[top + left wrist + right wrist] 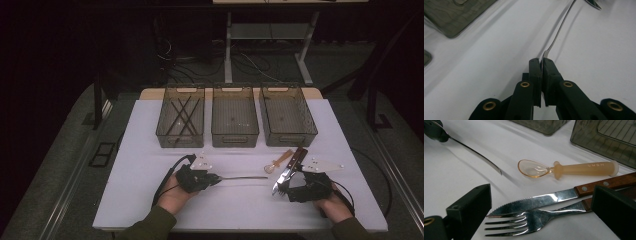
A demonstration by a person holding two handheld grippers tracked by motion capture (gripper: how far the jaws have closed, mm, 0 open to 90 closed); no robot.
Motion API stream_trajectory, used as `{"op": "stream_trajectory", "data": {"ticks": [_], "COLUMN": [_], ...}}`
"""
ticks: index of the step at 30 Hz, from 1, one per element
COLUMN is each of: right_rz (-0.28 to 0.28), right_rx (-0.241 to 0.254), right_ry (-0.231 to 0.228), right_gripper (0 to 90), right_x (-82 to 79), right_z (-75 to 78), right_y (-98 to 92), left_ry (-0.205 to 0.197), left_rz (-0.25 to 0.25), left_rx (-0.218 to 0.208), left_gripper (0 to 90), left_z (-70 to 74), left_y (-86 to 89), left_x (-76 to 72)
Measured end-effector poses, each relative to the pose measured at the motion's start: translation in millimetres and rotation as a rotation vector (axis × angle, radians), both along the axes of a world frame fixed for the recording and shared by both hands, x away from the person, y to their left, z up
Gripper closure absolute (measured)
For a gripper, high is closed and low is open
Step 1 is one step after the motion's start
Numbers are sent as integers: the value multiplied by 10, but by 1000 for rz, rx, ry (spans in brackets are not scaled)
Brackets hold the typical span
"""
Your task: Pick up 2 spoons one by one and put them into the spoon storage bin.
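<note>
While the left gripper (541,60) has its jaws pressed together on the end of a slim metal utensil (560,27), the handle runs away from the pads as a thin bright strip, bending slightly where it leaves them; in the high view that utensil (245,177) lies level over the table, stretching rightward from the left gripper (216,178) toward the middle. Its far end widens into a dark head at the picture's edge, too cropped to tell its kind. The right gripper (539,207) stands with jaws wide apart, nothing pressed between the pads; between them lie a fork (524,220) and a serrated knife (544,202), both with wooden handles, side by side and touching. Just beyond them rests a translucent orange spoon (564,168) with a thick handle. In the high view the right gripper (281,187) sits near the table's near right, with the knife (290,167) angled toward the far right. Bare white tabletop (150,170) spreads left of the left hand and along the near edge. Three smoky plastic bins line the far side: the left bin (165,131) holds dark sticks, the middle bin (235,135) and right bin (287,134) stand alongside. Beyond, the room is dark, with a desk frame (227,50) and cables on the floor.
</note>
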State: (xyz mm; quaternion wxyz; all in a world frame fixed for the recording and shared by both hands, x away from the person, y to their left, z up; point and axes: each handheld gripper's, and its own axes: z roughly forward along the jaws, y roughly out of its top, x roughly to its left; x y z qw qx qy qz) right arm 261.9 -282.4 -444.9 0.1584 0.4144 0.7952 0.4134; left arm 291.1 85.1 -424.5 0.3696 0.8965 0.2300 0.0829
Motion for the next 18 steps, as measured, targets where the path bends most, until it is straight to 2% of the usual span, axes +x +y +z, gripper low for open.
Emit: {"op": "stream_trajectory", "data": {"ticks": [9,18], "right_rz": [-6,-6], "right_rx": [7,-1], "right_ry": [8,5], "right_gripper": [32,32], "right_x": [5,11], "right_z": [-9,-10], "right_y": [-8,-7], "left_ry": [-20,-36], "left_rz": [34,84], "left_rx": [-34,-101], "left_gripper": [865,864], "left_z": [89,190], "left_y": [34,30], "left_x": [23,120]}}
